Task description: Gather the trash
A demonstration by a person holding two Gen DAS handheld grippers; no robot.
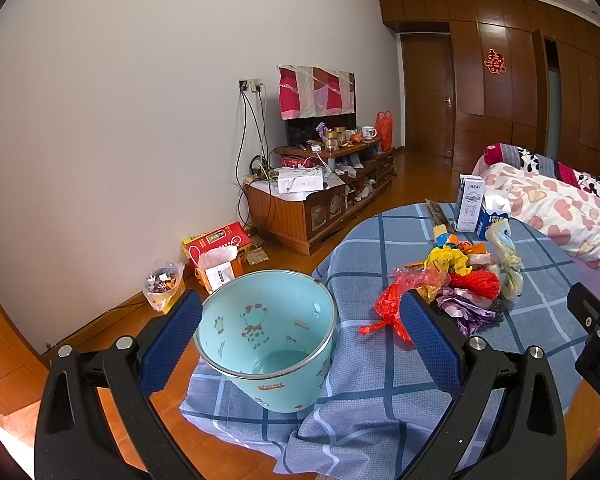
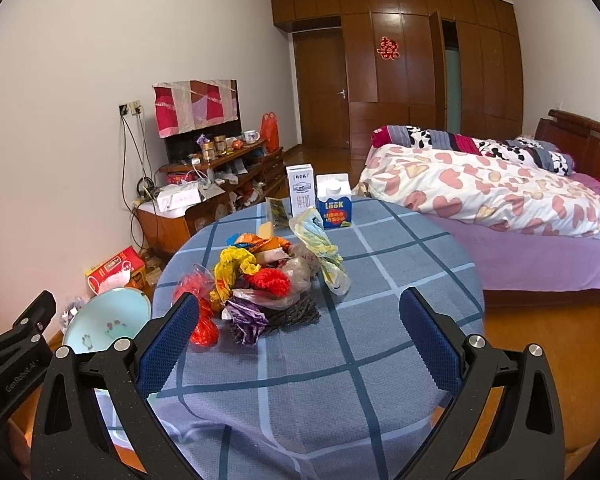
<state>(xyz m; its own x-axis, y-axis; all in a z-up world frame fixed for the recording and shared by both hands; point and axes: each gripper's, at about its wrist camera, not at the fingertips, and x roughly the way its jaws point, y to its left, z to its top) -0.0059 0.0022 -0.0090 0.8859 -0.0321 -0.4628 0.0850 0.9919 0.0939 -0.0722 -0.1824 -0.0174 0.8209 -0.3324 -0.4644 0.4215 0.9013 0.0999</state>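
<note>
Nearest us, our left gripper (image 1: 300, 328) stands wide apart, empty, the light-blue bin (image 1: 266, 340) sitting between its fingers at the near-left edge of the checked tablecloth (image 1: 380, 392). Our right gripper (image 2: 300, 332) is likewise spread and empty. Farther in, the trash pile (image 2: 260, 284) of crumpled bags and wrappers lies ahead and slightly left of it, so we judge the right hand better placed to take it. Two cartons (image 2: 320, 198) stand beyond.

1. A light-blue cartoon-printed bin (image 1: 266, 336) stands tilted, empty, at the desk's (image 2: 380, 280) 9 o'clock edge.
2. A heap of crumpled plastic bags and wrappers (image 2: 260, 280) lies at the desk's centre.
3. Two upright cartons (image 2: 320, 200) stand at 12 o'clock.
</note>
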